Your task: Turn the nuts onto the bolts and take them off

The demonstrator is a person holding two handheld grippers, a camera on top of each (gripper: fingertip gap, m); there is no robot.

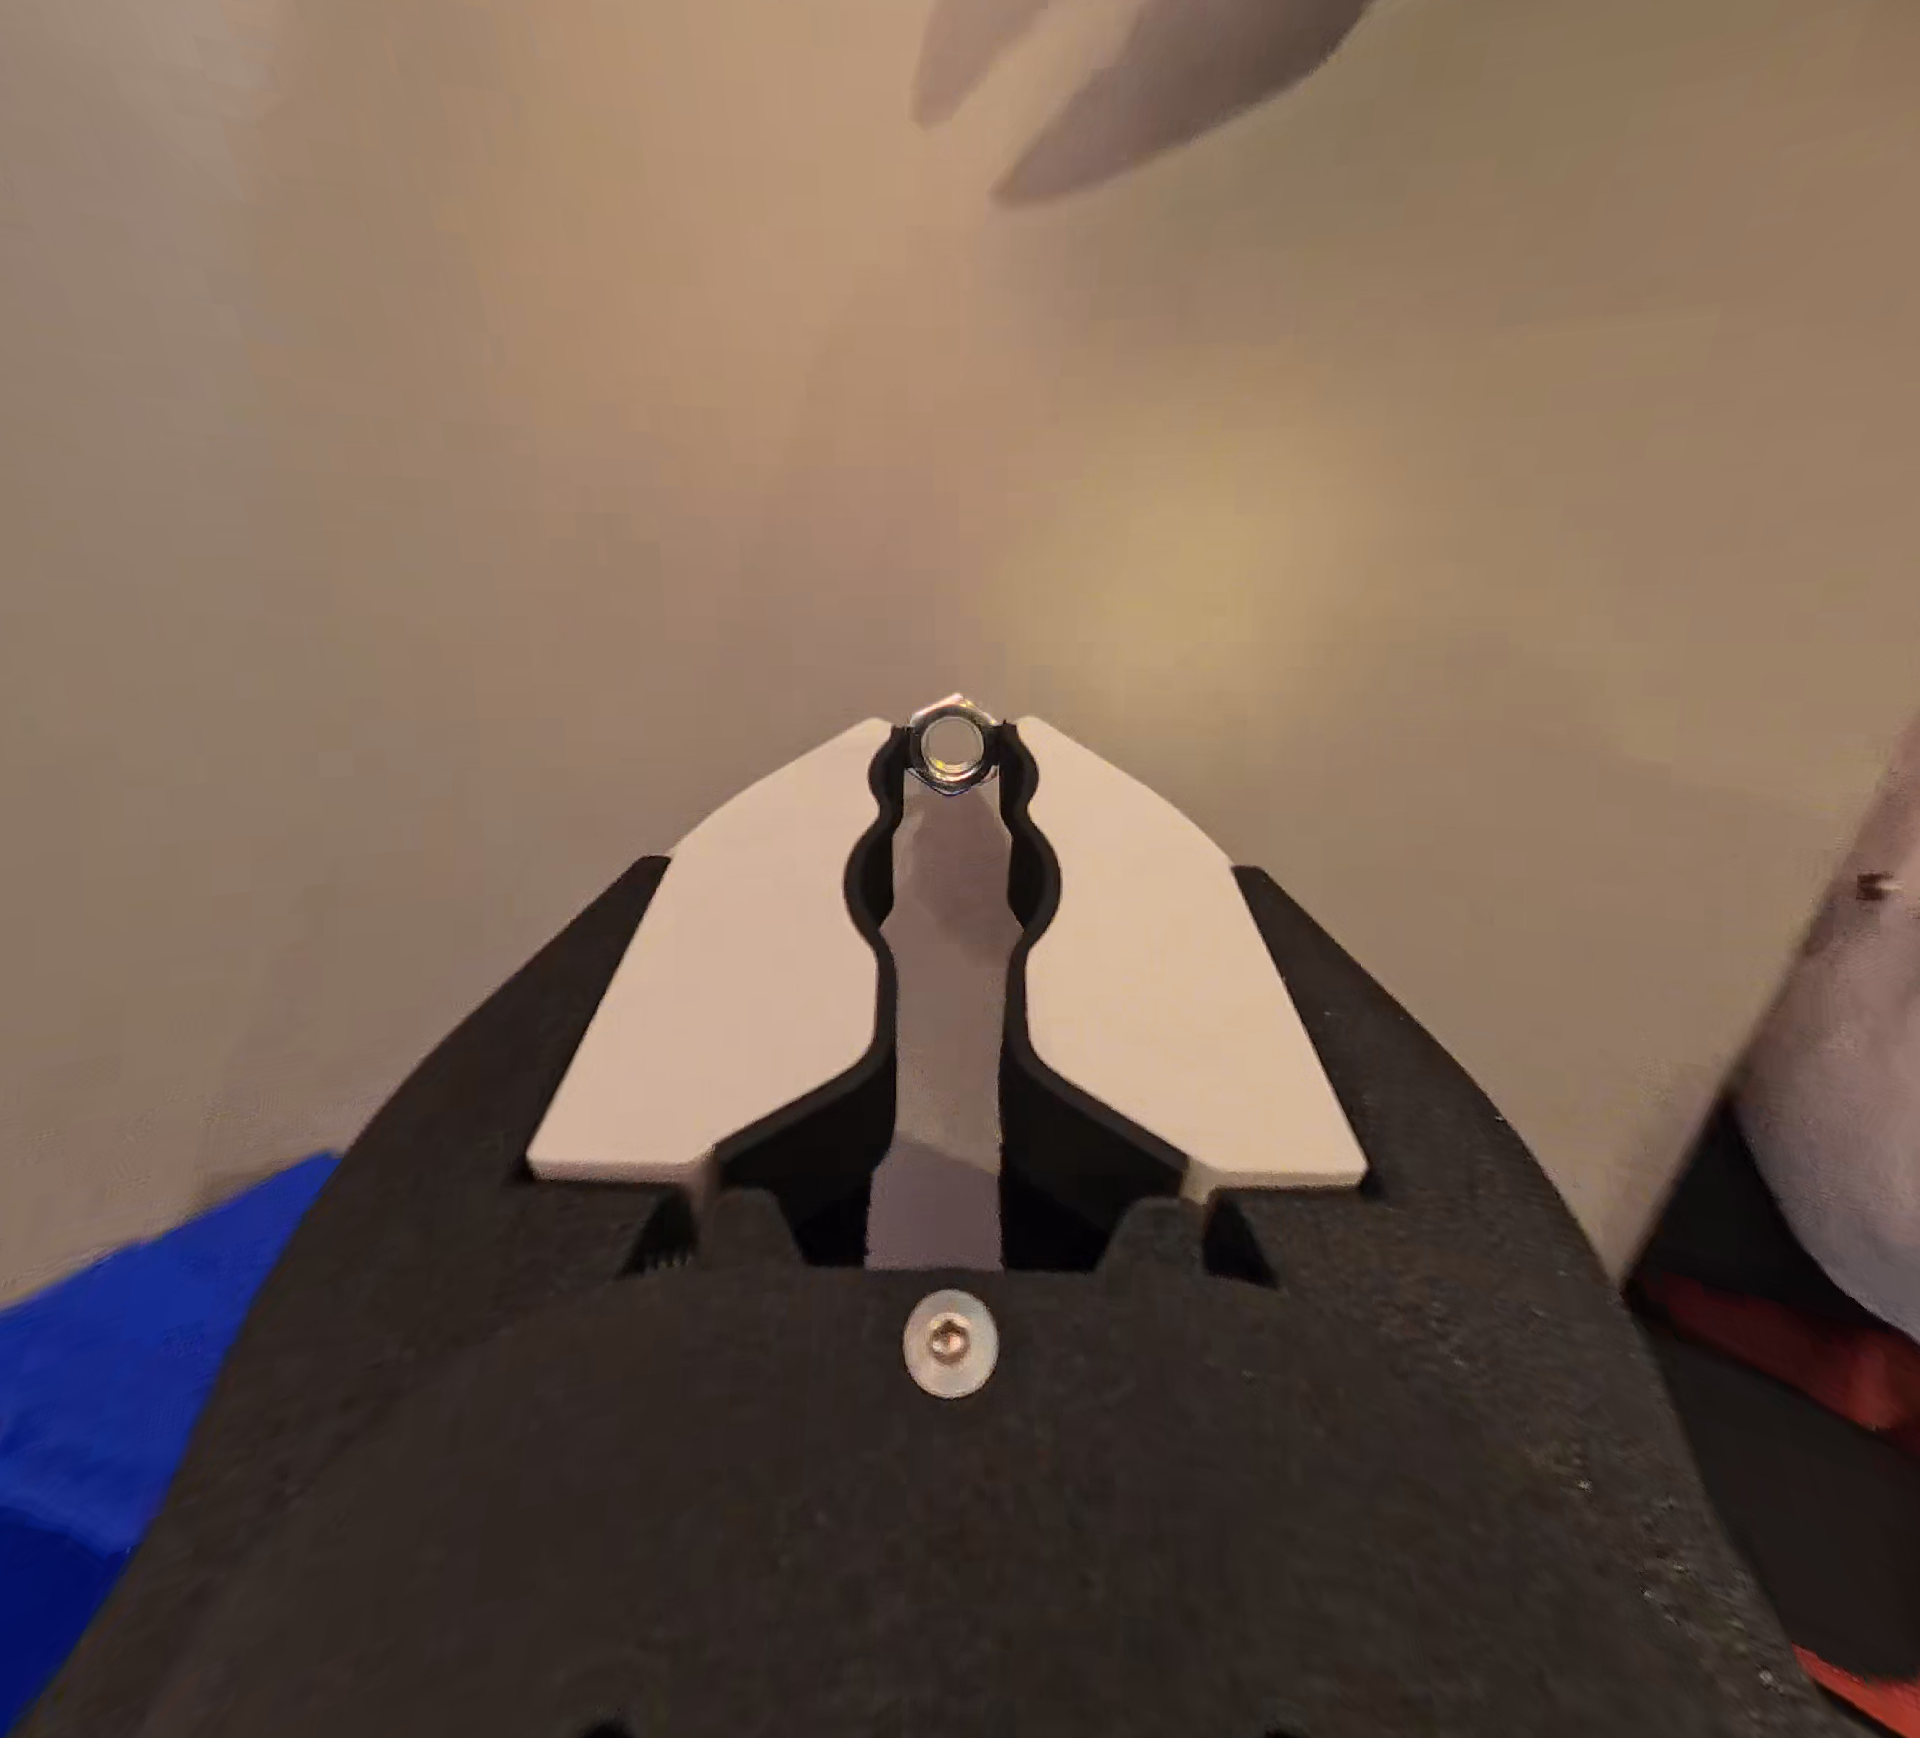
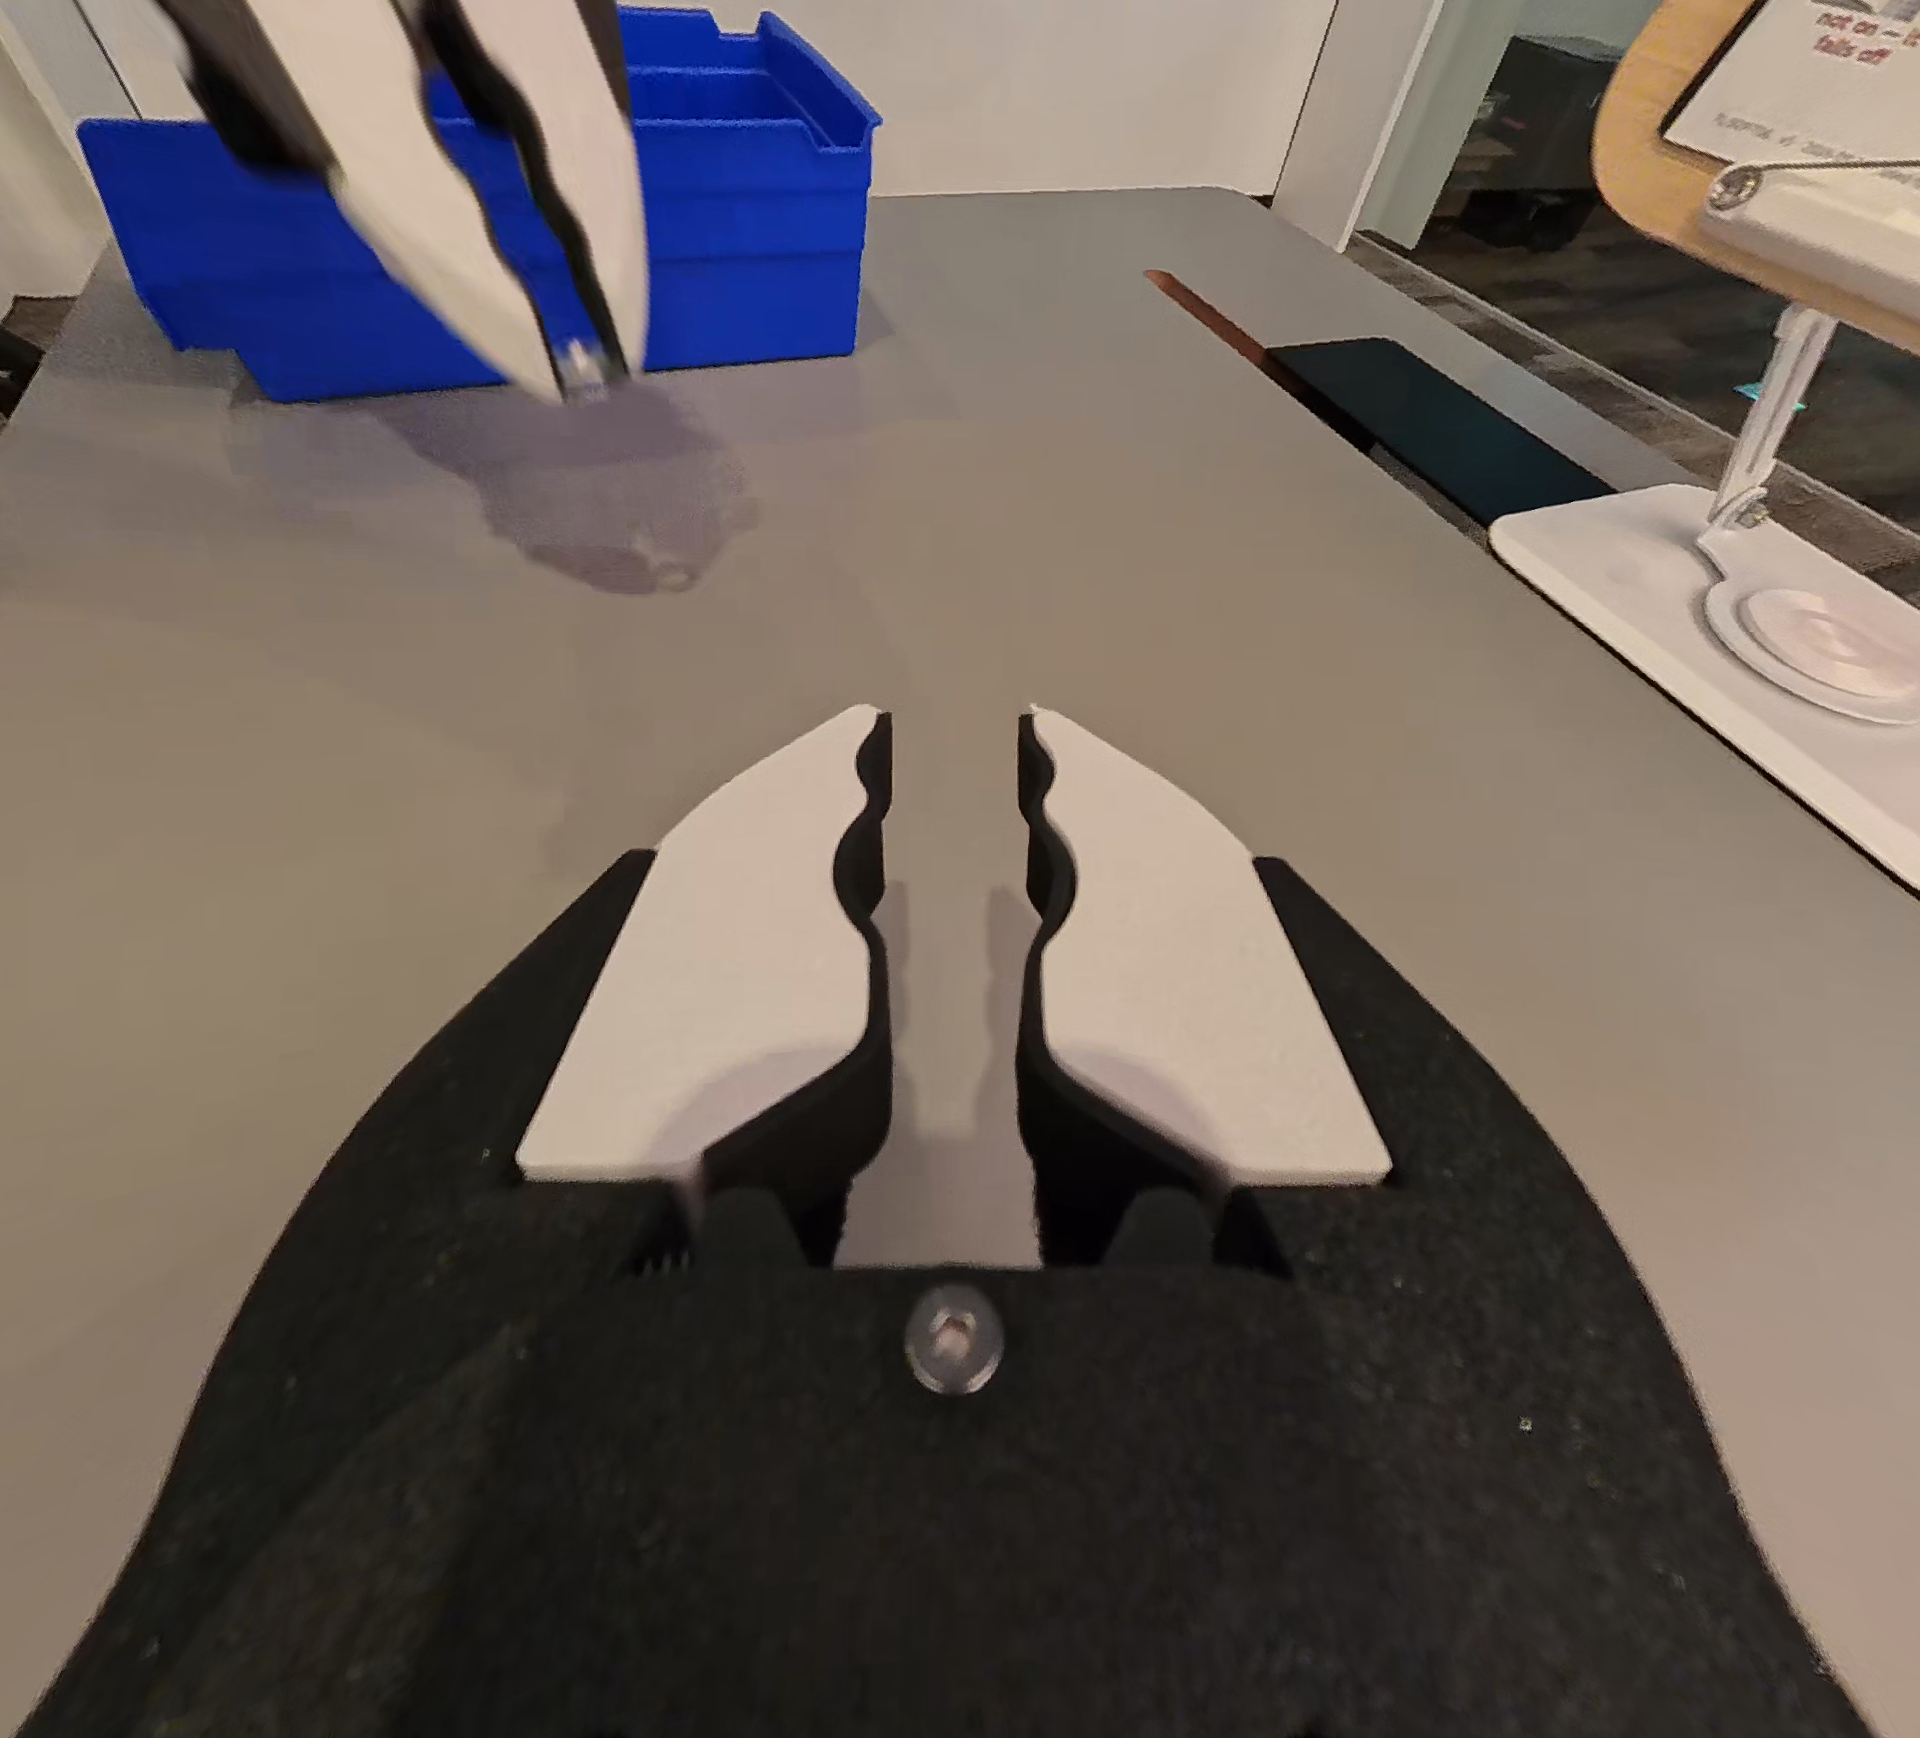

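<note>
My left gripper [image 1: 945, 753] is shut on a small silver hex nut [image 1: 945, 761] pinched at its very fingertips. A round metal face fills the nut's hole and looks like a bolt end; no shank shows. The gripper points down at the grey table [image 1: 520, 441]. In the right wrist view the left gripper [image 2: 592, 369] hangs at the upper left, blurred, with the small metal piece [image 2: 584, 362] at its tip just above the table. My right gripper [image 2: 956, 722] is open and empty, low over the table [image 2: 416, 753], nearer than the left one.
Blue plastic bins [image 2: 748, 234] stand at the table's far left; one shows at the lower left of the left wrist view [image 1: 104, 1376]. A white stand [image 2: 1766, 608] holding a board sits at the right edge. A dark pad [image 2: 1455, 431] lies beside it. My hands' fingertips stand some 15 cm from each other.
</note>
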